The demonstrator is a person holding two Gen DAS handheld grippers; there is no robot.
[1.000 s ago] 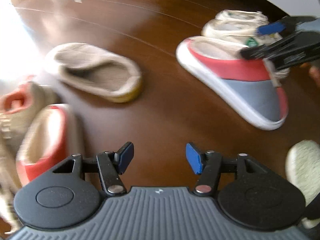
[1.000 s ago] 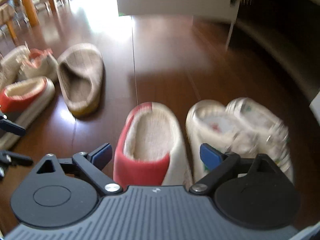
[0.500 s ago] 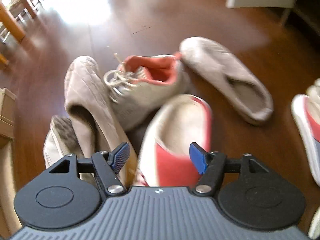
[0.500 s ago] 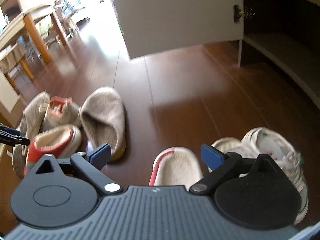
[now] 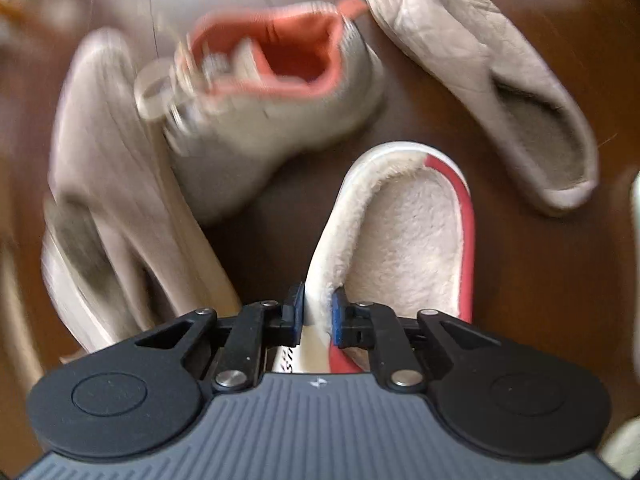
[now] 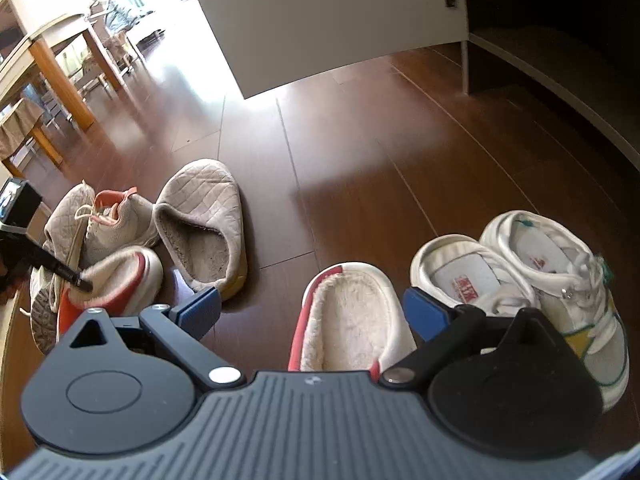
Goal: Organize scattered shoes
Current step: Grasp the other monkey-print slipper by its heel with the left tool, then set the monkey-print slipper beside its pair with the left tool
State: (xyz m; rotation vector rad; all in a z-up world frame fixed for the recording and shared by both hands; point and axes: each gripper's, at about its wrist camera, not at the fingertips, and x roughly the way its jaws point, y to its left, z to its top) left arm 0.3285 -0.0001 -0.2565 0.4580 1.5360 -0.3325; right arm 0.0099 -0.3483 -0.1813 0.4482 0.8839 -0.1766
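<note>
Left gripper [image 5: 316, 312] pinched on the fleecy side wall of the red-and-white slipper [image 5: 400, 232], blue pads [image 5: 297, 312] pressing either side of the rim. Pointing straight down onto the pile on the wooden floor [image 6: 360, 152]. Packed in close (rather blurred in the left wrist view): grey sneaker with orange lining [image 5: 280, 92] just beyond the gripped slipper, quilted beige slipper [image 5: 488, 80] off to the right, another beige slipper [image 5: 120, 184] on its side at the left, touching the sneaker. Over to the right gripper [image 6: 312, 312], spread wide, nothing between the pads, hovering above the matching red-and-white slipper [image 6: 352, 320]. Sits on the floor just beside a pair of white sneakers [image 6: 532, 276], toes facing away, all three lined up side by side. Behind, a white cabinet door [image 6: 320, 20] standing open; wooden desk [image 6: 52, 52] far left by the bright window.
</note>
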